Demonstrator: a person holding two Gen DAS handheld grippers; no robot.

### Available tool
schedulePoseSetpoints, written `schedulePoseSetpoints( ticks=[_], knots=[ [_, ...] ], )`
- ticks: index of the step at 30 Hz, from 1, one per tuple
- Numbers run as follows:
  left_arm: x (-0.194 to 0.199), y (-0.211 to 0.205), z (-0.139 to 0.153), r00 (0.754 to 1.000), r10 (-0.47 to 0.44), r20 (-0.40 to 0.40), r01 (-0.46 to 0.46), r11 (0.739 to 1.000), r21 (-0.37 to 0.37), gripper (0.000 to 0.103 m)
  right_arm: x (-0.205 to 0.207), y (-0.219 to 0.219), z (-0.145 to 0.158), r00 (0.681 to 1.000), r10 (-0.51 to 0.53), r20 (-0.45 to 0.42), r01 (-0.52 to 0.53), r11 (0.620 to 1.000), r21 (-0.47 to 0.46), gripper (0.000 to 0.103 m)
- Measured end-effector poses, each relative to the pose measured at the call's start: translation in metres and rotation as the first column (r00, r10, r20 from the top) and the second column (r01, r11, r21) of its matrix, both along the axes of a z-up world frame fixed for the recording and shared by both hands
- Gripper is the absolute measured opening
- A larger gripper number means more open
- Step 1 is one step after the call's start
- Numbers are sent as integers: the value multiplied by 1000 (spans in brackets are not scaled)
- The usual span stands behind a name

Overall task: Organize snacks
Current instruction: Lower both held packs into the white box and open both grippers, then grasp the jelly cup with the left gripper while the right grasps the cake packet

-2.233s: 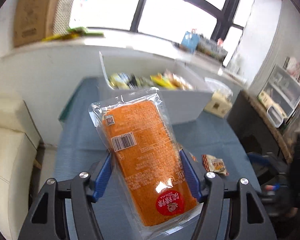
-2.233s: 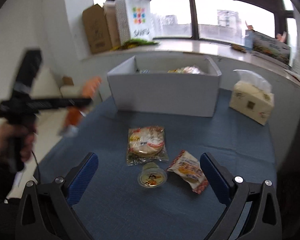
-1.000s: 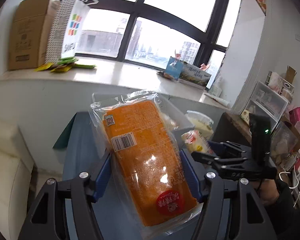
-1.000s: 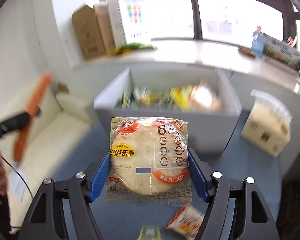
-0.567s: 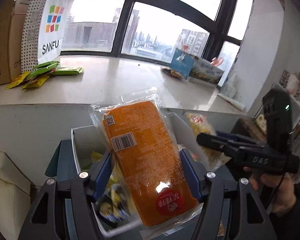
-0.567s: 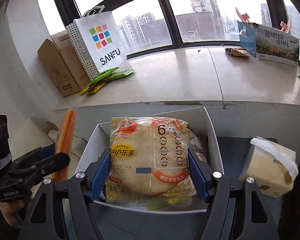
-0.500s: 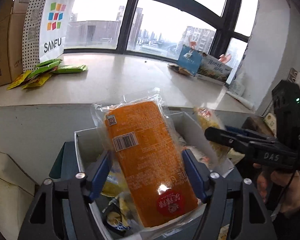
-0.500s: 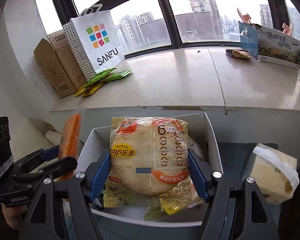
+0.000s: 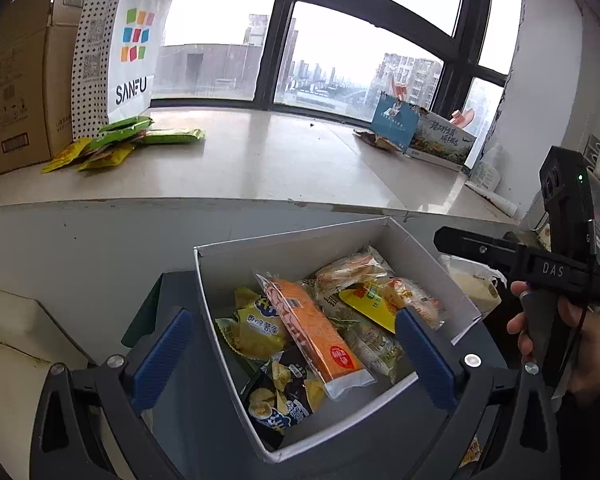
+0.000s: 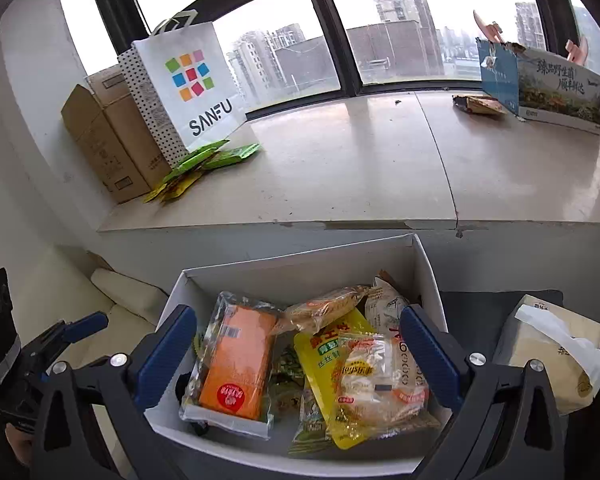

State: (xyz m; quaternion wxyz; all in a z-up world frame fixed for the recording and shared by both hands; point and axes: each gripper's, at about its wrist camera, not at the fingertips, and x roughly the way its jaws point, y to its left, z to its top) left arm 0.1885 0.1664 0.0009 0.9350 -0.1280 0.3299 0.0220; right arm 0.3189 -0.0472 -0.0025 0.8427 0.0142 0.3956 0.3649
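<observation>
A white box full of snack packets stands on the blue table. The orange packet lies loose on top of the pile, also seen as the orange packet at the left of the white box. The round cracker packet lies free at the right. My left gripper hovers over the box, jaws opening, its blue pads wide of the packets. My right gripper does the same. Each shows in the other's view: right gripper, left gripper.
A tissue box stands right of the white box. On the window sill behind are a SANFU paper bag, a cardboard carton, green and yellow packets and a printed box. A pale sofa lies left.
Both grippers carried their packets over the box and opened. The orange packet and the cracker packet have dropped from the pads into the box.
</observation>
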Motion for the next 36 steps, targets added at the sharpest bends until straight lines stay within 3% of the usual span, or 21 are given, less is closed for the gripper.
schedulePoseSetpoints(
  ticks=[7, 10, 13, 20, 25, 30, 33, 36],
  knots=[
    [-84, -38, 22, 991, -81, 105, 80, 997, 19, 103, -87, -47, 30, 981, 107, 160, -109, 994, 1, 103],
    [-116, -66, 21, 987, -115, 116, 107, 991, 74, 103, -129, -78, 34, 967, 121, 223, -125, 992, 4, 103],
    [-141, -90, 10, 984, -152, 96, 144, 986, 85, 103, -165, -110, 33, 960, 116, 254, -124, 992, 17, 103],
    [-177, -136, -28, 978, -207, 37, 206, 978, 23, 103, -228, -173, 9, 960, 68, 271, -68, 998, -10, 103],
    [-174, -169, -55, 959, -279, -51, 281, 959, 28, 103, -253, -204, -18, 975, 3, 222, -8, 1000, 25, 103],
    [-148, -198, -86, 916, -379, -127, 380, 925, -23, 103, -252, -222, -31, 982, -51, 184, 43, 998, 50, 103],
    [-122, -211, -114, 889, -411, -204, 402, 912, -83, 103, -248, -226, -33, 981, -72, 180, 64, 997, 49, 103],
    [-103, -228, -138, 863, -431, -264, 421, 902, -97, 103, -247, -229, -36, 980, -80, 182, 73, 996, 42, 103]
  ],
)
